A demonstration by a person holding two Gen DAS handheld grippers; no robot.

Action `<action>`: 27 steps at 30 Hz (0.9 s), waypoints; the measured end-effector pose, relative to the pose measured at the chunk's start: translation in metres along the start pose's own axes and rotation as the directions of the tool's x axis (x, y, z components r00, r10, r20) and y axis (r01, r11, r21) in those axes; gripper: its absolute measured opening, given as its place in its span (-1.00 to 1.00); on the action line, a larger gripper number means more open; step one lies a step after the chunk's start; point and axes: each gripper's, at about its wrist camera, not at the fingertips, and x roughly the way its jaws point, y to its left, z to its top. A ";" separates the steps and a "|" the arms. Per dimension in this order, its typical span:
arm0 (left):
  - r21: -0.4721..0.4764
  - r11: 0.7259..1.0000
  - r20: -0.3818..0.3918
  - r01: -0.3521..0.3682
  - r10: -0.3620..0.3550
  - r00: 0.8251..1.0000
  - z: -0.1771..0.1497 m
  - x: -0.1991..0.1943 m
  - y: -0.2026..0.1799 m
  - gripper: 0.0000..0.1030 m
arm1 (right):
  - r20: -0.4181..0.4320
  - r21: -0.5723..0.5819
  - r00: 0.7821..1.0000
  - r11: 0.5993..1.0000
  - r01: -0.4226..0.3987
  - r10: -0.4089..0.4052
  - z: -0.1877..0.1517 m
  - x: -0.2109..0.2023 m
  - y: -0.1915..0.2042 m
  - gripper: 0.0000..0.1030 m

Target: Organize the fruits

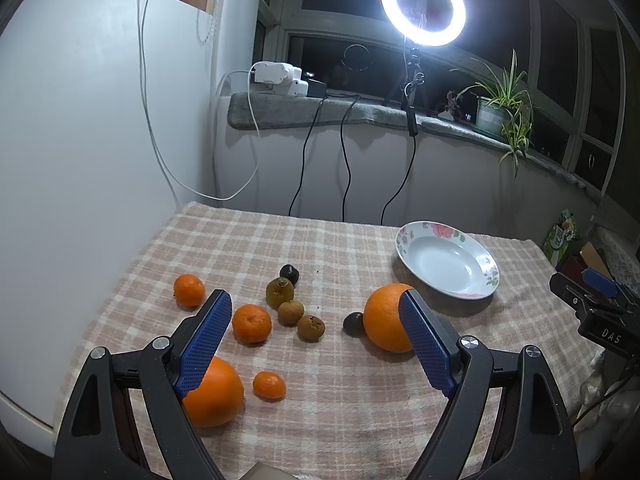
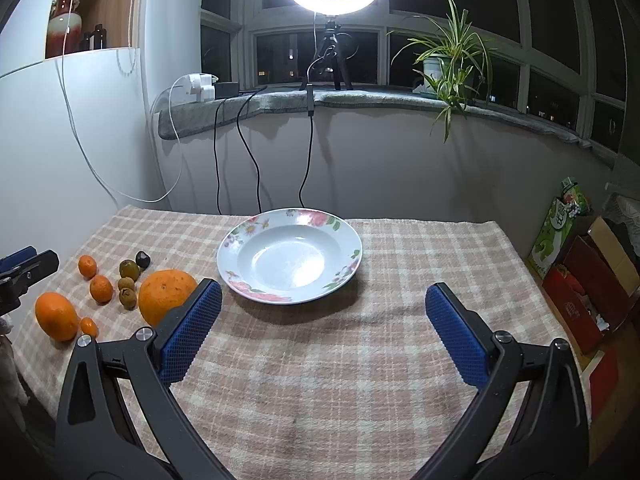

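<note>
Your left hand-held gripper [image 1: 316,312] hangs spread wide over the loose fruit, gripping nothing. Your right hand-held gripper [image 2: 324,300] is equally agape, empty. Large orange [image 2: 166,295] sits just beside the floral plate [image 2: 240,240] on the counter [image 2: 400,260].

Probably a home: checked tablecloth [image 2: 320,360], floral plate [image 2: 240,236], potted plant [image 2: 448,56] on the windowsill [image 2: 400,98].
</note>
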 end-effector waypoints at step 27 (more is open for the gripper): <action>0.008 1.000 -0.020 0.012 -0.012 1.000 -0.003 0.006 -0.005 0.67 | -0.021 0.005 1.000 1.000 -0.010 0.010 -0.004 0.005 -0.001 1.00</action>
